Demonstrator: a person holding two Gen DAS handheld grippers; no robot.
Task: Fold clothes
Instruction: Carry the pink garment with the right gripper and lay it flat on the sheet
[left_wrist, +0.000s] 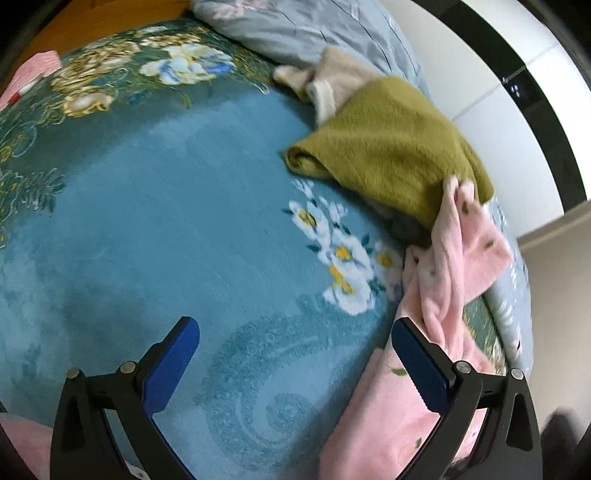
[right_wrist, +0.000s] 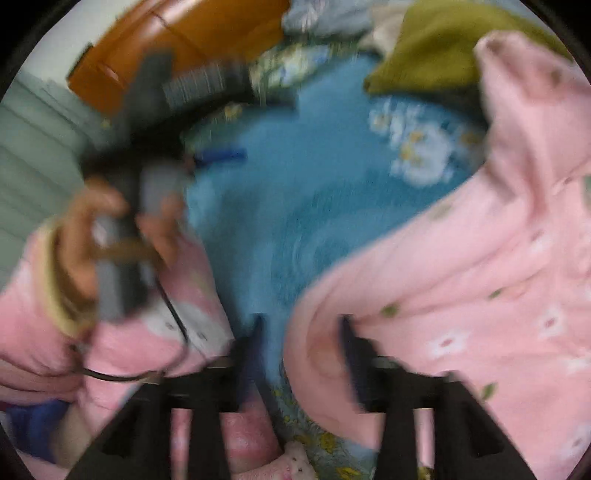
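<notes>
The left tongs (left_wrist: 295, 339) stand spread wide over the bed, their two blue pads apart with nothing between them. Below them lies a broad open stretch of blue bedspread (left_wrist: 155, 221), plush and short-piled, with a paler swirl woven in and one cluster of white, yellow-centred flowers (left_wrist: 340, 258). That stretch is the free room for moving; it is bounded at the right by clothes and at the far side by a darker green floral border.

The right tongs (right_wrist: 301, 332) appear blurred in the right wrist view. Their two dark fingers are parted, and a fold of the pink garment (right_wrist: 461, 266) lies in the gap against the right finger; whether it is pinched cannot be told.

The pink garment is soft fleece with small flower and leaf prints. It lies rumpled along the right edge of the bed, running past the left tongs' right finger and up to the olive garment (left_wrist: 391, 147).

Three garments show on that side: the pink one, the olive knitted one in a loose fold, and a cream one (left_wrist: 332, 81) behind it. A grey-blue quilt (left_wrist: 295, 26) lies bunched at the far edge.

A hand (right_wrist: 92, 240) with a pink sleeve grips the left tool's handle.
</notes>
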